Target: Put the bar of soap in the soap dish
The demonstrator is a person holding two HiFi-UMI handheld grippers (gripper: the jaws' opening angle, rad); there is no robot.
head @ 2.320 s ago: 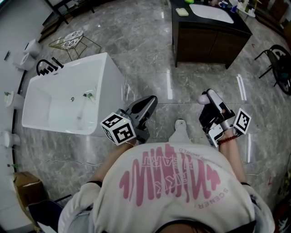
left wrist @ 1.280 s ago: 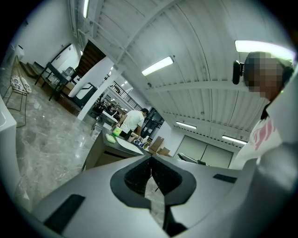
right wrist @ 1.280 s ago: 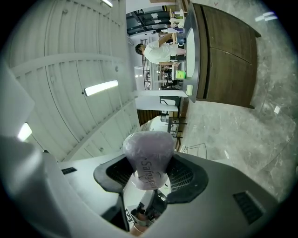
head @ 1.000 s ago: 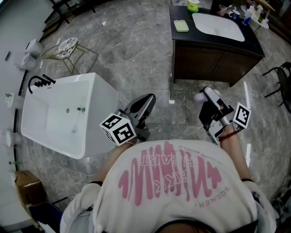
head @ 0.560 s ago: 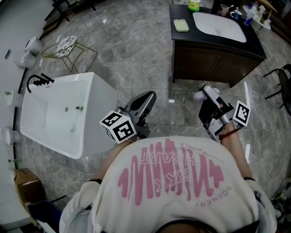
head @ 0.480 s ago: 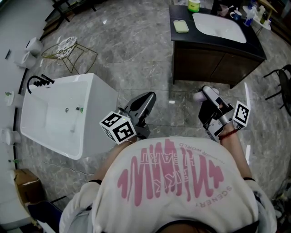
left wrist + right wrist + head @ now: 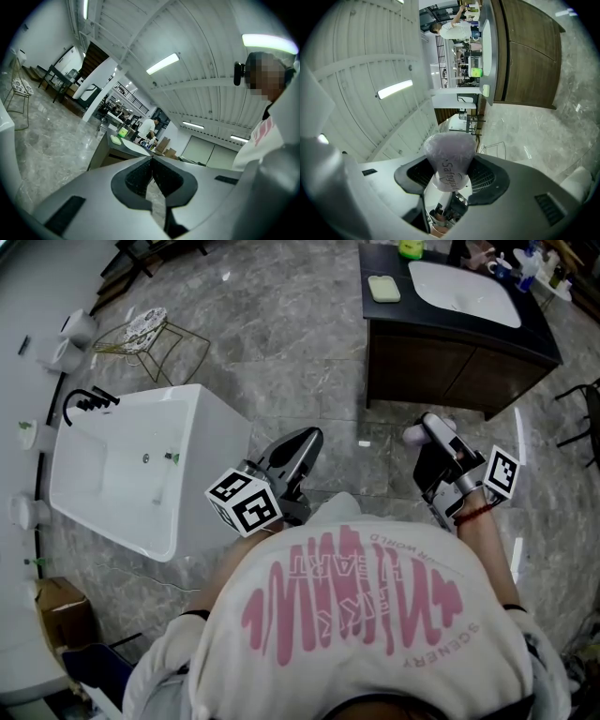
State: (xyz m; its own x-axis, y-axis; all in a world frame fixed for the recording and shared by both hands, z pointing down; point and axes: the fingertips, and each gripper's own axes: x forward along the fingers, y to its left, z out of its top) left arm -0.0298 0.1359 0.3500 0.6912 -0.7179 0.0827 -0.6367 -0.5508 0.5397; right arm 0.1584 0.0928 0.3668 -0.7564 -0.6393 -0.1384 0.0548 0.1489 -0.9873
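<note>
Lilac-white, the bar of soap point(image 7: 451, 157) is pinched by its lower half between the jaws of the right gripper point(image 7: 452, 174), with its rounded end standing clear past the pads. The left gripper point(image 7: 151, 161) has its jaws pressed together on nothing. Both hang over the grey marble floor point(image 7: 300, 352), well short of the dark vanity cabinet point(image 7: 441, 352). The step in hand looks like the carry. It is best done by keeping the squeeze steady, since a smooth bar may slide. Come in at the tabletop point(image 7: 375, 263) from its left end, and lower the bar flat into the pale green soap dish point(image 7: 384, 289) before the jaws part. That dish lies beside the white basin point(image 7: 464, 292). Counted: one bar of soap, one soap dish, two grippers, one basin, and one bathtub point(image 7: 141, 465) off to the left.
</note>
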